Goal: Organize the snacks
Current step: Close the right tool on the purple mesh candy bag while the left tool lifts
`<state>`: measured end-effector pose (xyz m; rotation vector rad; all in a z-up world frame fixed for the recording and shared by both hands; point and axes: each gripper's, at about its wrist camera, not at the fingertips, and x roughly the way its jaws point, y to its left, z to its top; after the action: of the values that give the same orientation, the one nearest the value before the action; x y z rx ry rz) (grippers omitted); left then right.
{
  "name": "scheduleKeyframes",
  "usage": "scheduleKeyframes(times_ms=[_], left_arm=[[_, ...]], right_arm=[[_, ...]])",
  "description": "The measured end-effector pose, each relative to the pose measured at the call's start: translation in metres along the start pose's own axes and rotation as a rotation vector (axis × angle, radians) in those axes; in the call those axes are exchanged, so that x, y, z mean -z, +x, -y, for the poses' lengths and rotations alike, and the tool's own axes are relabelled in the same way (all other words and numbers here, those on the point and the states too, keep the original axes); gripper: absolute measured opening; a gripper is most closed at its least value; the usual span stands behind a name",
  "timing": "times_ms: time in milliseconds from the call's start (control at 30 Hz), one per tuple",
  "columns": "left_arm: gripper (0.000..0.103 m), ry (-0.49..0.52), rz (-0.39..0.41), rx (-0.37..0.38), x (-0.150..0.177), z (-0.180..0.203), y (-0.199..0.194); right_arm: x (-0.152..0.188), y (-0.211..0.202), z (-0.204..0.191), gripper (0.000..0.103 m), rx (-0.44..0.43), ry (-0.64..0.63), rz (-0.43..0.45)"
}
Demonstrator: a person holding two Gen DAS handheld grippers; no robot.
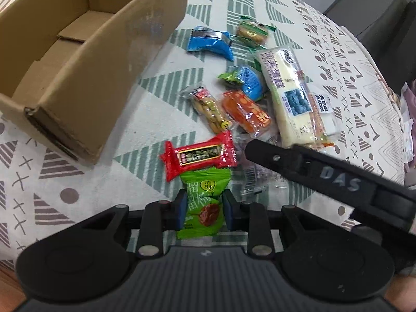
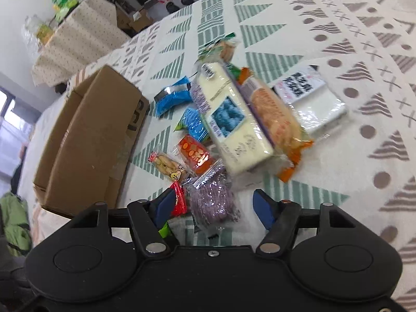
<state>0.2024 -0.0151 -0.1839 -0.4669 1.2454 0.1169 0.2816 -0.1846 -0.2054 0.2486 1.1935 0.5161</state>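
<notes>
The left gripper [image 1: 205,209] pinches one green plum packet [image 1: 204,202] at lower centre — one red packet [image 1: 199,156] just above; the right gripper [image 2: 212,205] gapes around one purple packet [image 2: 212,200] — two blue packets [image 1: 209,43] lie higher up.

My left gripper [image 1: 205,209]: matt black plastic (blue pads). Green packet [image 1: 204,202]: glossy film. Box [image 1: 85,78]: matt corrugated cardboard. Tablecloth [image 1: 338,59]: printed woven cloth.

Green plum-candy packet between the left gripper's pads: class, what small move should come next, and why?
Probably lift the green plum-candy packet and carry it left to the open brown cardboard box. The left gripper looks shut on it, and the box interior appears empty. The right gripper stands open over the purple clear-wrapped snack, so it seems not to block that path.
</notes>
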Motion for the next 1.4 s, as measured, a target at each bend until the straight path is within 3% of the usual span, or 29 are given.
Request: scheduleKeyframes(times_ms=[67,167,267,1033,1400], left_arm=[[0.028,-0.001,0.007,-0.006,-0.001,-0.003,-0.002],[0.028,-0.011,0.008,-0.008,-0.001,-0.007,-0.004],[0.028,-0.008,0.021,-0.014,0.0,-0.008,-0.008],[0.028,0.028,0.154,-0.028,0.006,-0.01,-0.083],[0.028,0.008,0.205,-0.009,-0.006,-0.026,-0.118]], right_arm=[[0.002,0.002,-0.007,0.062,0.021,-0.043,0.0],[0.005,0.002,-0.009,0.041,0.039,-0.067,-0.016],[0.007,-0.001,-0.009,0.034,0.019,-0.059,-0.02],[0.014,-0.054,-0.035,0.032,-0.082,-0.068,0.12],[0.011,-0.073,-0.053,0.032,-0.115,-0.066,0.134]])
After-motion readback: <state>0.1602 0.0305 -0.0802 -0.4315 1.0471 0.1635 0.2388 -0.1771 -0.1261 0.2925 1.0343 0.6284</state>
